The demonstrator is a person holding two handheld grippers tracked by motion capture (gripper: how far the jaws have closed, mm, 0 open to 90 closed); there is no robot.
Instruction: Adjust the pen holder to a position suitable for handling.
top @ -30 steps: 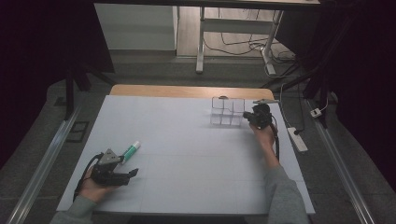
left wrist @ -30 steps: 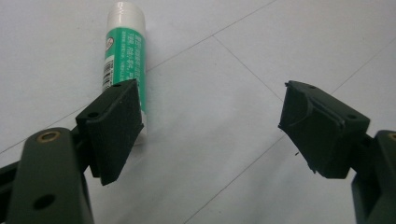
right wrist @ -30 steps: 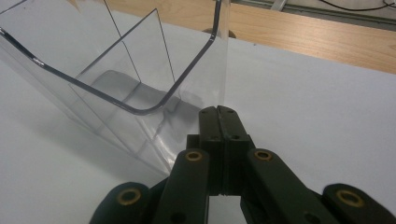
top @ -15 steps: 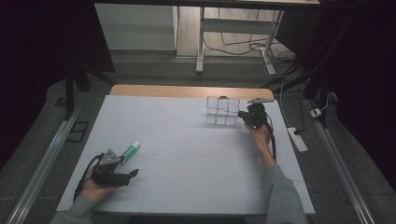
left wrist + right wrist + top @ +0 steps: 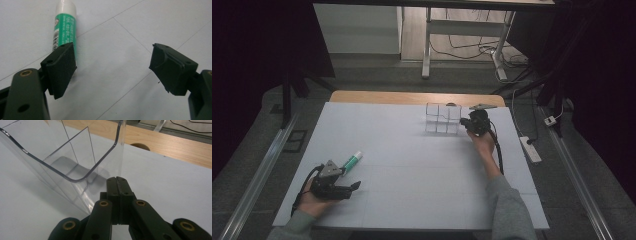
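A clear plastic organizer (image 5: 442,119) (image 5: 75,162) with several open compartments stands at the far side of the white table (image 5: 412,165). My right gripper (image 5: 468,125) (image 5: 117,179) is shut, and its tips rest against the organizer's near right corner. Nothing shows between its jaws. A green and white tube (image 5: 352,161) (image 5: 63,25) lies flat at the near left. My left gripper (image 5: 353,188) (image 5: 112,66) rests just in front of it, open and empty, and the tube's end lies behind one of its fingers (image 5: 61,67).
A wooden strip (image 5: 412,97) (image 5: 170,142) with a round hole runs along the table's far edge behind the organizer. A power strip (image 5: 530,149) lies on the floor to the right. Table legs and cables stand beyond the far edge.
My right gripper has slid a little to the left, and the clear organizer has shifted left with it. The left gripper and the tube have stayed where they were.
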